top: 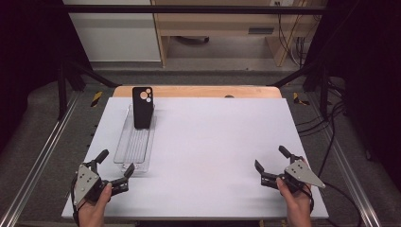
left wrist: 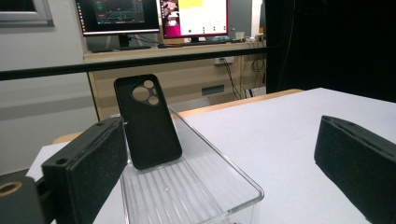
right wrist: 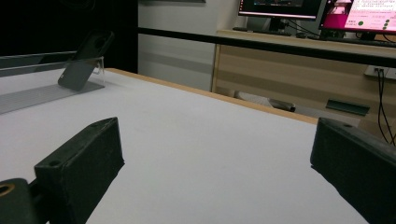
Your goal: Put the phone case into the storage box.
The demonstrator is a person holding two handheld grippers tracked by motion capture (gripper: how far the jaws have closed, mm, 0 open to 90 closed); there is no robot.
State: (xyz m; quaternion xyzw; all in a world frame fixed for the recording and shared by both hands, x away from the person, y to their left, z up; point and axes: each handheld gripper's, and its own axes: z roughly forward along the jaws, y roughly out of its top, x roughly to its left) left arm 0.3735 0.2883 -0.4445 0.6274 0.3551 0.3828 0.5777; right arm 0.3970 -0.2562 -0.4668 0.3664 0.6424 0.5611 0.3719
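Note:
A black phone case [top: 142, 107] leans upright against the far end of a clear plastic tray [top: 134, 142] at the table's left. The left gripper view has the phone case [left wrist: 148, 122] standing in the clear tray [left wrist: 201, 186] just ahead of the jaws. My left gripper [top: 116, 165] is open at the tray's near end, held by a hand. On the right, near the front edge, my right gripper [top: 270, 159] is open with nothing in it. From the right gripper view, the phone case [right wrist: 84, 63] shows far off to the left.
The white table top [top: 213, 142] has a wooden strip along its far edge. Black frame bars [top: 189, 8] cross above the back. A wooden desk with monitors [left wrist: 154, 16] stands beyond the table. Cables hang at the right [top: 331, 123].

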